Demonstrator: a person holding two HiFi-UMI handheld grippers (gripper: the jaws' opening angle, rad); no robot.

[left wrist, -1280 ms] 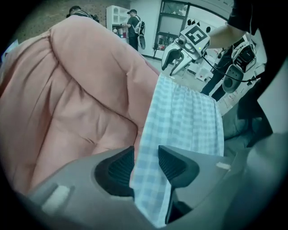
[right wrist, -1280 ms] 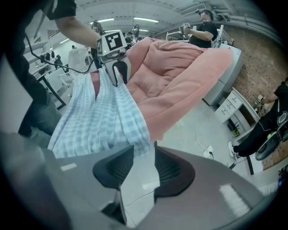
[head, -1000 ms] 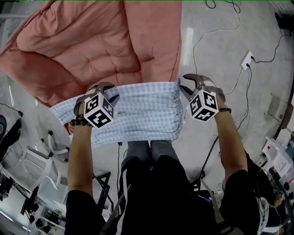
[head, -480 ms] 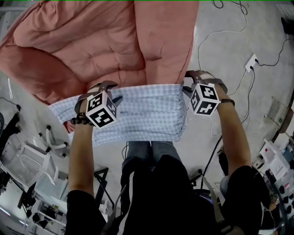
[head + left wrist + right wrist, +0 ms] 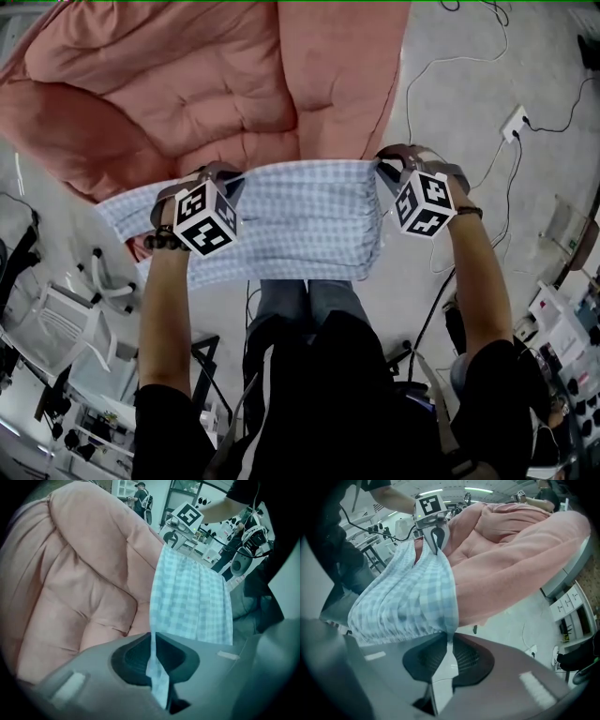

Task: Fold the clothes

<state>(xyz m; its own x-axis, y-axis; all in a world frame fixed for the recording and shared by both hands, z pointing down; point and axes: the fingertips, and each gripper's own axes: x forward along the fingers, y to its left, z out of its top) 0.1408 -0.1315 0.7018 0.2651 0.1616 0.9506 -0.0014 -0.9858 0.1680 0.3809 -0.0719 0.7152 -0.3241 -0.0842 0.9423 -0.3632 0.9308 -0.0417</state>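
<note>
Blue-and-white checked cloth [image 5: 300, 220] is pulled out wide between the two grippers, right along the near edge of the pink quilt [image 5: 187, 84]. From there it hangs down in gathered folds in front of the person's legs [image 5: 309, 300].

The left gripper [image 5: 225, 180] has the top edge a bit in from the cloth's left end, so a loose end trails out past it to the left. In the left gripper view the jaws have just been closing and are pinched together on a thin fold of the cloth, which runs straight down between the pads [image 5: 136, 656].

The right gripper [image 5: 382, 169] is at the cloth's top right corner. Same story in the right gripper view: its jaws have just been closing and are clamped on the bunched corner, with the fabric fanning out toward the other gripper. Both grippers point steeply down.

Can't really tell if the top edge is touching the quilt or just hovering over it; the head view is too flat for that.

Off the quilt's right edge it's bare grey floor [image 5: 469, 216] with a few cables [image 5: 450, 66] lying around.
</note>
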